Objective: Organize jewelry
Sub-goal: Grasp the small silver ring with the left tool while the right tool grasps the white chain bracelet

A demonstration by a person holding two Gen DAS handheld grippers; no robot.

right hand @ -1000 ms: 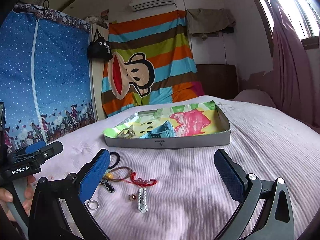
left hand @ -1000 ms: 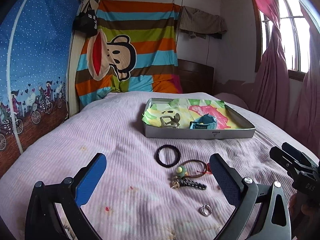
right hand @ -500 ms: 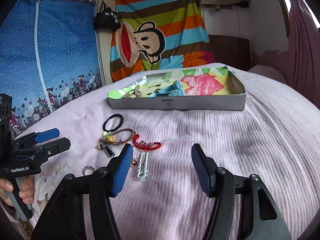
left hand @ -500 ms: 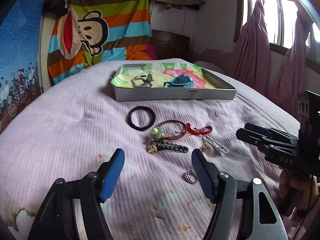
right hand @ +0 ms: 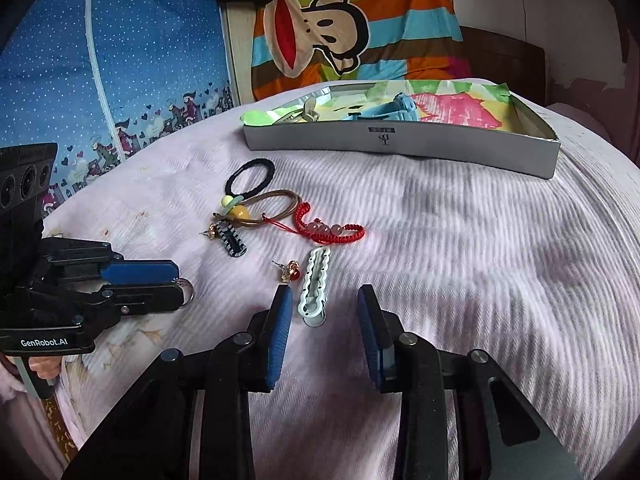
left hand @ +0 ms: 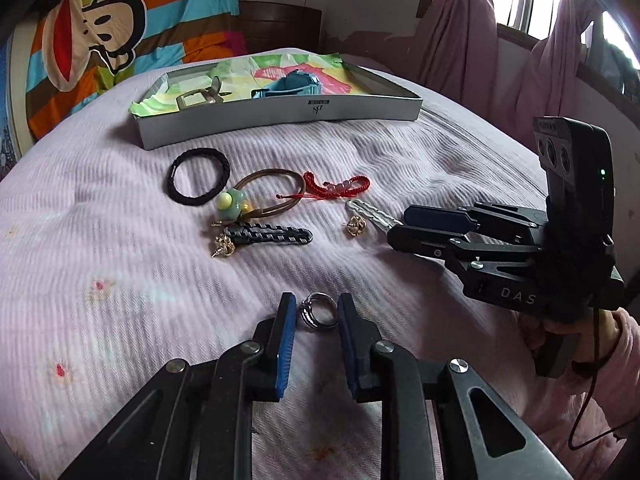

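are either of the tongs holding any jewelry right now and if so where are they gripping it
Nothing is clearly held yet. The left tongs have been closing around the silver ring, still on the bed. The right tongs have been closing around the white hair clip, not touching it.

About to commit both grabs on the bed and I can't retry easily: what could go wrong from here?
1. The ring lies nearly flat between the left gripper's closing jaws; the pads may slide over it or press it into the soft blanket.
2. The white clip sits toward the left pad of the right gripper, so the jaws, also closing, may push it sideways or catch the earring beside it.
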